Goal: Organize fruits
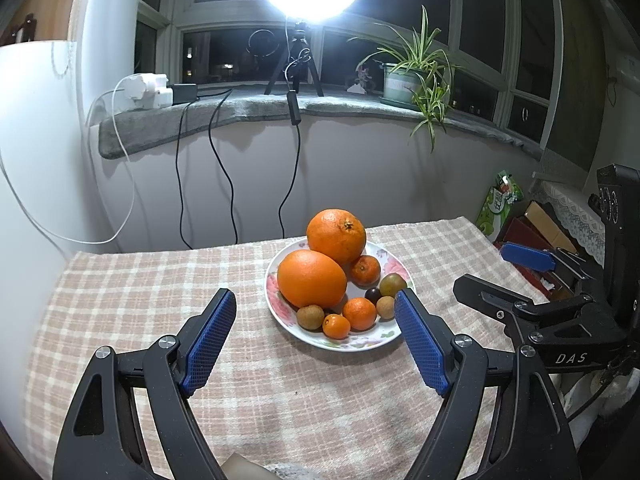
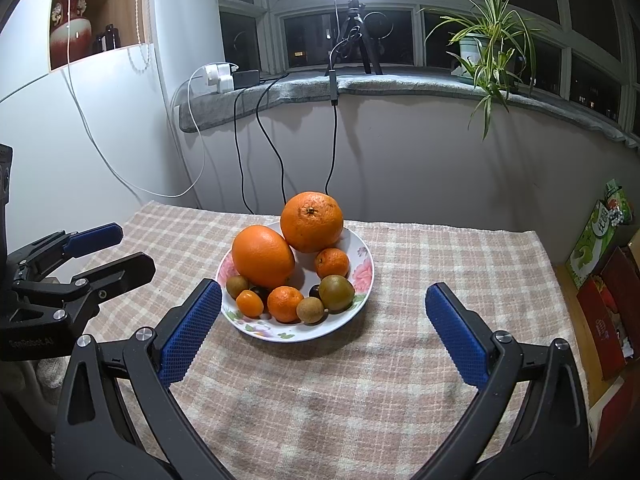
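- Both your tongs stand wide apart with nothing between the pads: the left tongs [image 1: 316, 320] and the right tongs [image 2: 324, 316] hover over the checked cloth on the bench [image 2: 440, 248], holding no fruit.
- The fruit is heaped on a flowered plate [image 2: 362, 276], just ahead of both tongs; the left tongs' right pad sits close by its near rim.
- The two big oranges [image 1: 312, 278] [image 1: 337, 235] look heavy and round, and the rear one [image 2: 312, 222] leans on the front one [image 2: 263, 256]. Take each across its widest middle, and expect the neighbours to roll when one is lifted.
- The small mandarins [image 1: 359, 313] [image 1: 365, 270] have soft skin, so close on them gently.
- The brown kiwi-like fruits [image 2: 310, 310] [image 2: 237, 286] and the greenish one [image 2: 337, 293] look firm but smooth; grip them squarely across the middle.
- The dark grape-like berry [image 1: 373, 294] is small and likely to bruise; it sits wedged between others, so clear its neighbours first.
- The plate is probably brittle; avoid knocking its rim.
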A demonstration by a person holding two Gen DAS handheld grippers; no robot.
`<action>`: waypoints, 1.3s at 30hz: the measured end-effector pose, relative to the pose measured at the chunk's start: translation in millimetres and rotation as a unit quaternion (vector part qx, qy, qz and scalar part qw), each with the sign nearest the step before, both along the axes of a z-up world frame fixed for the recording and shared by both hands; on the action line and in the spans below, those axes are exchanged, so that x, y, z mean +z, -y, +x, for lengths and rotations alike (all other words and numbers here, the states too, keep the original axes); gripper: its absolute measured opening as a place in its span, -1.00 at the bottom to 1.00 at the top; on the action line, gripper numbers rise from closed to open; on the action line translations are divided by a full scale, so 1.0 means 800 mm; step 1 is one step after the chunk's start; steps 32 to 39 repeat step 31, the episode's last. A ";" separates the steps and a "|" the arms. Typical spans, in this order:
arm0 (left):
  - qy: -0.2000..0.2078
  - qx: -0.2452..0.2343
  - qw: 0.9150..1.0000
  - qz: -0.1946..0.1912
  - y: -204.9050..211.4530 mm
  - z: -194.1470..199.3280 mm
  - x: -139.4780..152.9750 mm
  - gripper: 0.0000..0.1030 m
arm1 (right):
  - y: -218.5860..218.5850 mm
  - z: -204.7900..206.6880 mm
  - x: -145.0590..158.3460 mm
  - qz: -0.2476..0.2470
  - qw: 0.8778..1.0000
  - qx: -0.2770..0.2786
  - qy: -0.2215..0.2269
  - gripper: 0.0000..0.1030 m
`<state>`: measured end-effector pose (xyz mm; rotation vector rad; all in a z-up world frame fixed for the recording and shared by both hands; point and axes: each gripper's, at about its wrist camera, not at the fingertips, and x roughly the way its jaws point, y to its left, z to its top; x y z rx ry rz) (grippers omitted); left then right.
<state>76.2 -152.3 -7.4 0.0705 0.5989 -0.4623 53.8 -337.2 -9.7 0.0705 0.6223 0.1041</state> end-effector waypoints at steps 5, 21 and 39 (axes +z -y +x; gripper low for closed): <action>0.000 0.002 1.000 0.000 -0.001 0.001 0.000 0.59 | 0.000 0.000 -0.001 0.000 1.000 0.000 0.000 1.00; 0.003 0.000 1.000 0.002 0.000 0.001 0.000 0.59 | -0.001 0.000 -0.005 0.002 1.000 0.001 -0.004 1.00; 0.009 0.000 1.000 0.003 -0.001 0.001 -0.001 0.59 | 0.000 0.001 -0.011 0.001 1.000 0.000 -0.007 1.00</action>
